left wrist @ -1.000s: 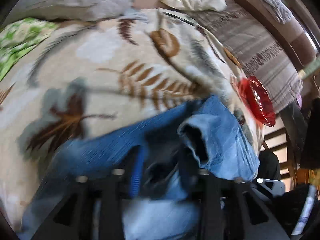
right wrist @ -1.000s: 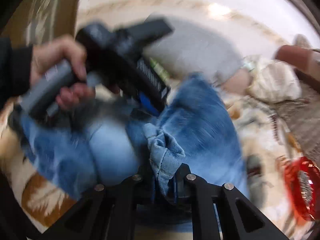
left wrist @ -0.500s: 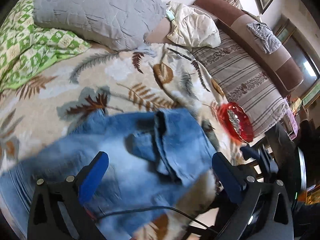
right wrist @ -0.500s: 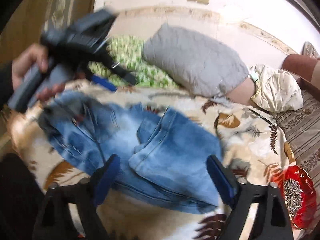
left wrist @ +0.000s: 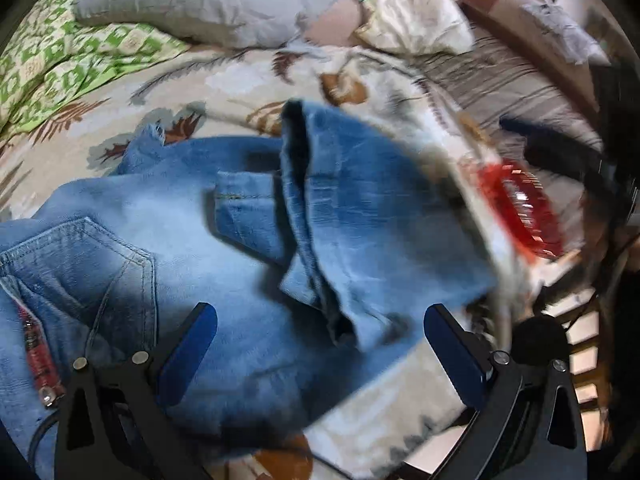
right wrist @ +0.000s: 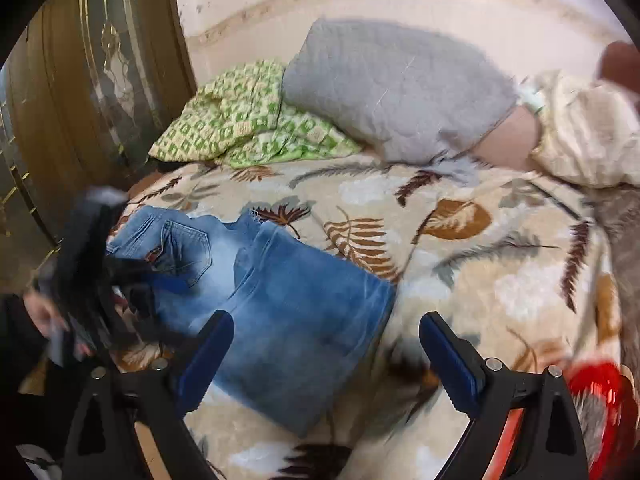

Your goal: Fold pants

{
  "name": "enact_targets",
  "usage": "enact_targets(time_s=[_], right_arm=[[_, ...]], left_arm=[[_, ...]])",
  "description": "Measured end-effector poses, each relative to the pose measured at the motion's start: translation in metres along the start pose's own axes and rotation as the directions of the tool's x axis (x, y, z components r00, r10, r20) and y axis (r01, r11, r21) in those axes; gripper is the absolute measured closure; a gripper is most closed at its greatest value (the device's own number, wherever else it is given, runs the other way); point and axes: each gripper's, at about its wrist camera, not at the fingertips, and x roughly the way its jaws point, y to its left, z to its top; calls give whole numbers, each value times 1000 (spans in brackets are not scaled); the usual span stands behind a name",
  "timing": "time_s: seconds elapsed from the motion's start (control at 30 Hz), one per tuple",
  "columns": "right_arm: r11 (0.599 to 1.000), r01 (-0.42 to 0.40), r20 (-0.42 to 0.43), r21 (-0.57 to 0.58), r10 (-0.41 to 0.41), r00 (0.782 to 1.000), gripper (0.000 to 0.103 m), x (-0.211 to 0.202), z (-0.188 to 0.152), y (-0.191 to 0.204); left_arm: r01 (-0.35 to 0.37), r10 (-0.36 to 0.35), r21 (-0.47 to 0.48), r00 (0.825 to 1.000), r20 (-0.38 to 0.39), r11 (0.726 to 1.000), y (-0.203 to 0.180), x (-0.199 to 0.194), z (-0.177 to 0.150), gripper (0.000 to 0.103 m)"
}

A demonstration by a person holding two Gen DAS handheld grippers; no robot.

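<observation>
Blue jeans lie folded over on a leaf-patterned blanket, the leg ends laid across the upper part near the back pocket. My left gripper is open and empty just above the jeans. In the right wrist view the jeans lie left of centre, and my right gripper is open and empty above their near edge. The left gripper shows there as a dark blur at the jeans' waist end.
A grey pillow and a green patterned cloth lie at the head of the bed. A red glass bowl sits near the blanket's right edge, also in the right wrist view. A striped sofa stands beyond.
Both grippers let go of the jeans' leg ends and opened. The legs now lie folded over the upper part. Both grippers have pulled back from the cloth.
</observation>
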Motion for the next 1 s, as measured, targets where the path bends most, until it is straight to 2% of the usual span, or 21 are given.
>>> enact_targets(time_s=[0.07, 0.1, 0.17, 0.23, 0.27, 0.33, 0.37, 0.4, 0.43, 0.5, 0.53, 0.6, 0.63, 0.73, 0.8, 0.87, 0.9, 0.93, 0.97, 1.0], right_arm=[[997, -14, -87, -79, 7, 996, 7, 25, 19, -4], [991, 8, -115, -135, -24, 993, 7, 39, 27, -4], [973, 7, -196, -229, -53, 979, 8, 70, 36, 1], [964, -23, -253, -267, -47, 966, 8, 95, 38, 5], [958, -48, -279, -282, -34, 960, 8, 107, 38, 9], [949, -67, -303, -308, -31, 952, 15, 123, 35, 15], [948, -81, -327, -307, -25, 945, 28, 132, 32, 16], [952, -92, -354, -294, -19, 935, 53, 141, 29, 16], [954, -101, -383, -282, -16, 924, 65, 148, 25, 17], [940, -83, -369, -331, -48, 928, 70, 151, 20, 24], [938, -78, -356, -337, -50, 933, 71, 148, 21, 25], [947, -63, -308, -315, -39, 950, 86, 137, 27, 23], [954, -55, -288, -295, -34, 957, 87, 134, 31, 20], [957, -43, -315, -288, -52, 948, 87, 149, 31, 20], [946, -8, -336, -325, -107, 936, 87, 165, 24, 27], [945, 14, -324, -327, -126, 938, 86, 166, 23, 29], [946, 19, -323, -322, -129, 938, 82, 165, 24, 28], [948, 35, -320, -318, -142, 937, 77, 163, 26, 26], [947, 70, -312, -313, -172, 935, 55, 159, 29, 24], [948, 107, -298, -300, -200, 934, 26, 153, 33, 21]], left_arm=[[-3, 2, -40, 1000, -4, 999, 4, 10, 5, 0], [5, -6, -59, 1000, -6, 998, 6, 13, 6, 0], [27, -29, -98, 1000, -9, 995, 11, 18, 9, 0], [26, -28, -130, 1000, -8, 991, 16, 22, 11, 2], [16, -18, -138, 1000, -9, 990, 17, 23, 11, 8], [-40, 38, -116, 999, -17, 992, 14, 25, 12, 59], [-31, 29, -109, 999, -25, 993, 13, 27, 13, 70], [-29, 25, -109, 999, -33, 994, 12, 27, 13, 72], [-38, 34, -98, 999, -36, 995, 10, 25, 13, 78], [-39, 37, -70, 999, -20, 997, 3, 15, 11, 87], [-26, 27, -59, 1000, 1, 998, 0, 4, 7, 88], [-30, 31, -45, 999, 28, 999, -2, -10, -2, 89], [-46, 47, -46, 999, 15, 998, -1, -8, -7, 89], [-72, 70, -70, 997, -38, 995, 9, 12, -13, 87], [-52, 49, -110, 998, -33, 993, 16, 13, -12, 86], [-53, 50, -101, 998, -33, 993, 16, 13, -11, 84], [-57, 56, -87, 998, -20, 995, 15, 10, -11, 74], [-74, 73, -77, 997, -8, 994, 14, 7, -11, 39], [-93, 93, -67, 996, 0, 993, 11, 3, -13, 17], [-112, 113, -58, 994, 9, 992, 8, -2, -12, 0]])
